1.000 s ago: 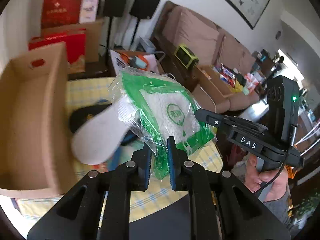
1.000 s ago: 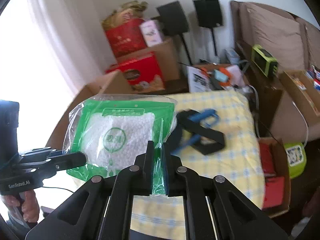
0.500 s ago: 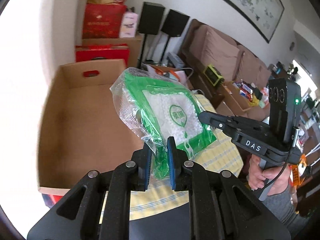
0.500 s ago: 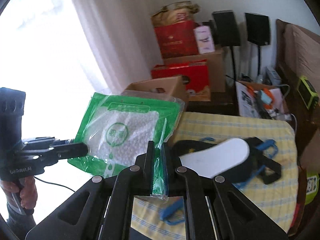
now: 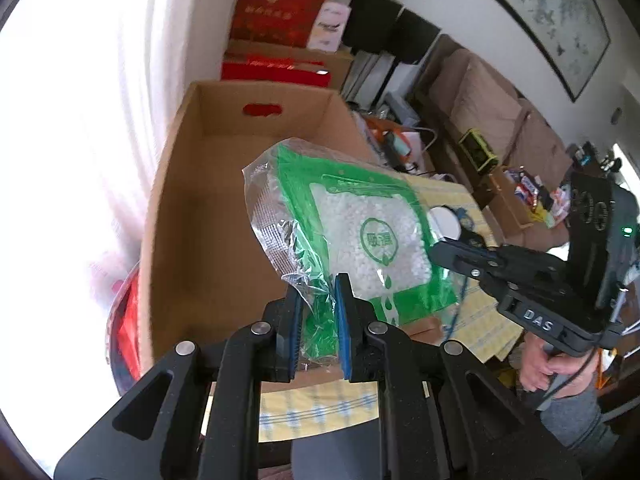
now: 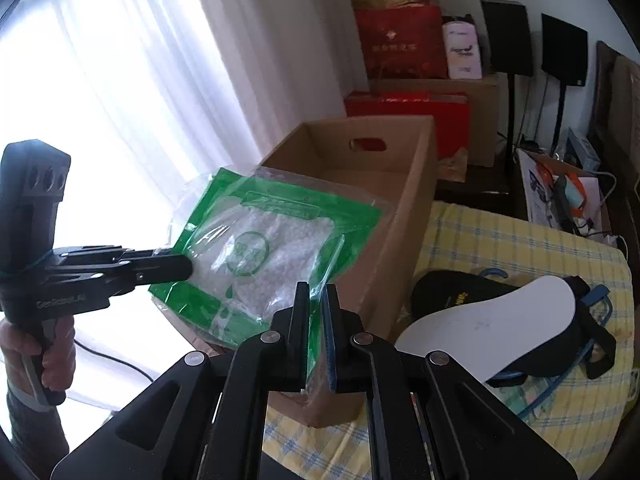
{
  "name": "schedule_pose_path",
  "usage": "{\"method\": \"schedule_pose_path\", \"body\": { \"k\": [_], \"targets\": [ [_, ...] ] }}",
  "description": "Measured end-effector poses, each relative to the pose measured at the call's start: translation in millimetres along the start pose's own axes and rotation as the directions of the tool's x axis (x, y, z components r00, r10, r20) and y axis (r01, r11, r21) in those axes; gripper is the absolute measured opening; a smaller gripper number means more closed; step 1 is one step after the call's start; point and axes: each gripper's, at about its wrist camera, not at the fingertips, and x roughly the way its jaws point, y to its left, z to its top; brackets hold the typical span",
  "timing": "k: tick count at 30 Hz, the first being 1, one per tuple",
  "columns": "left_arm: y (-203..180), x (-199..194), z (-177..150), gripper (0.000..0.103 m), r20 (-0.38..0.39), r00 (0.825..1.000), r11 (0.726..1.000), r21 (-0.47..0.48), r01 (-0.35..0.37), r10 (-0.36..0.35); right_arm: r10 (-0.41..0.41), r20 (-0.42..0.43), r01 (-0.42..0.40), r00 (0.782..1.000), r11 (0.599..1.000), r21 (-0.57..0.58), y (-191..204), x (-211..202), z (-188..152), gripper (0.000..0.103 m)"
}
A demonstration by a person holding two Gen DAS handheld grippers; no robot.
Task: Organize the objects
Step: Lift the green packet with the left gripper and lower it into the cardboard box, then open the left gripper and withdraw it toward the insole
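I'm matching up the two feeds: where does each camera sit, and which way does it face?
Left wrist: on the left gripper, looking down along its fingers at the bag over the open box; the person's right hand shows.
Right wrist: on the right gripper, facing the curtain and box; the left hand shows.
Shared: bag, box, and each view shows the other gripper.

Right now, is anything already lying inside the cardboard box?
No, the cardboard box shows only bare floor and walls; the green bag hangs above it.
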Motion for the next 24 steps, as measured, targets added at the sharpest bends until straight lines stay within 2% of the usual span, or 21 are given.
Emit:
{"method": "schedule_pose_path", "body": {
  "k": [4, 8, 11, 12, 15, 16, 18, 19, 21, 24],
  "targets": [
    [14.0, 16.0, -5.0, 0.015, -0.031, 0.999, 1.0, -0.016, -0.013, 0.013, -0.023, -0.034, 0.022, 0.999, 0.999, -0.037, 8.7, 16.1, -4.0, 0.006],
    [20.2, 38.9, -11.4, 0.017, -0.098, 0.995, 0.999, -0.005, -0.034, 0.033, -0.052, -0.082, 0.047, 0.995, 0.997, -0.063, 11.7, 27.8, -11.4, 0.006],
    [20.8, 55.9, -16.6, 0.02, -0.148, 0.985, 0.996, 0.011, -0.093, 0.094, -0.098, -0.113, 0.085, 0.989, 0.99, -0.109, 15.5, 32.2, -16.9, 0.01],
    [19.5, 60.8, -18.0, 0.023, -0.15, 0.976, 0.988, 0.04, -0.151, 0.155, -0.119, -0.105, 0.105, 0.987, 0.986, -0.127, 17.3, 29.6, -18.2, 0.01],
    [14.1, 59.1, -21.5, 0.03, -0.126, 0.963, 0.971, 0.072, -0.229, 0.237, -0.149, -0.072, 0.138, 0.986, 0.981, -0.139, 15.2, 17.7, -17.8, 0.01],
    [12.4, 57.5, -22.3, 0.032, -0.121, 0.964, 0.971, 0.074, -0.227, 0.235, -0.143, -0.064, 0.134, 0.988, 0.982, -0.133, 13.2, 14.0, -16.4, 0.01],
    [7.3, 54.7, -22.8, 0.045, -0.121, 0.967, 0.973, 0.083, -0.214, 0.223, -0.134, -0.051, 0.128, 0.99, 0.985, -0.113, 8.4, 5.5, -13.1, 0.01],
    [5.8, 55.0, -23.1, 0.047, -0.12, 0.965, 0.97, 0.093, -0.224, 0.234, -0.132, -0.046, 0.127, 0.99, 0.986, -0.109, 7.2, 2.0, -11.9, 0.011],
    [0.2, 54.0, -23.0, 0.047, -0.11, 0.958, 0.961, 0.112, -0.254, 0.266, -0.131, -0.033, 0.127, 0.991, 0.987, -0.1, 4.6, -5.3, -10.4, 0.011],
    [-7.4, 46.8, -19.8, 0.047, -0.085, 0.964, 0.965, 0.101, -0.243, 0.252, -0.125, -0.015, 0.124, 0.992, 0.989, -0.086, 0.0, -18.8, -10.1, 0.013]
  ]
}}
